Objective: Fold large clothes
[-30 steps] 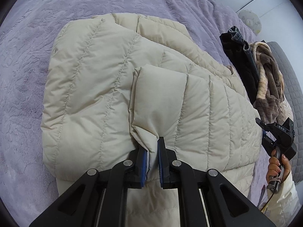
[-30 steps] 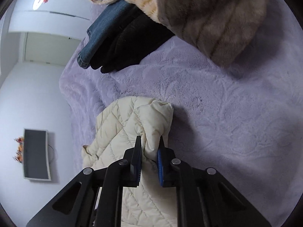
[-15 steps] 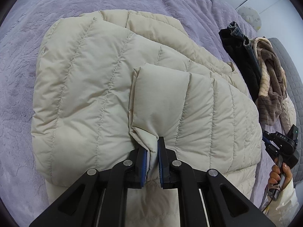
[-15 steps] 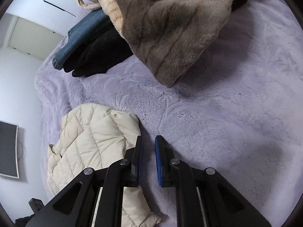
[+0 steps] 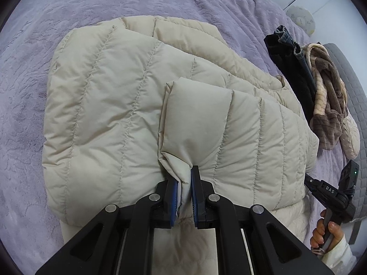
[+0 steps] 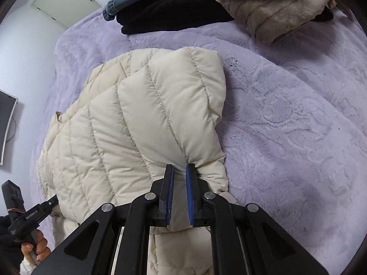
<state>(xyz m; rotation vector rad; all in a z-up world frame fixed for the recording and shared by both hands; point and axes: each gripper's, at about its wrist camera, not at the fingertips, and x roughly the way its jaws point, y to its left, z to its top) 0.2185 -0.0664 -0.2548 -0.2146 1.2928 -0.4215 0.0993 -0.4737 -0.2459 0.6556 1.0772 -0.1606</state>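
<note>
A cream quilted puffer jacket [image 5: 119, 105] lies folded over on the lilac bed cover [image 5: 27, 73]. My left gripper [image 5: 184, 178] is shut on a fold of the jacket's near edge, by a sleeve cuff [image 5: 197, 119] laid across the top. In the right wrist view the same jacket [image 6: 128, 123] lies on the bed cover [image 6: 286, 126]. My right gripper [image 6: 179, 171] is shut on the jacket's folded edge at its right corner. The right gripper also shows at the far right of the left wrist view [image 5: 330, 194].
A pile of other clothes lies past the jacket: dark jeans [image 5: 289, 52] and a brown and tan fleece [image 5: 328, 105], also in the right wrist view [image 6: 270, 6]. A wall screen [image 6: 5, 123] hangs to the left.
My right gripper let go of the jacket, swung over the bare cover, then came back and shut on the jacket's corner. My left gripper kept its hold and shifted slightly.
</note>
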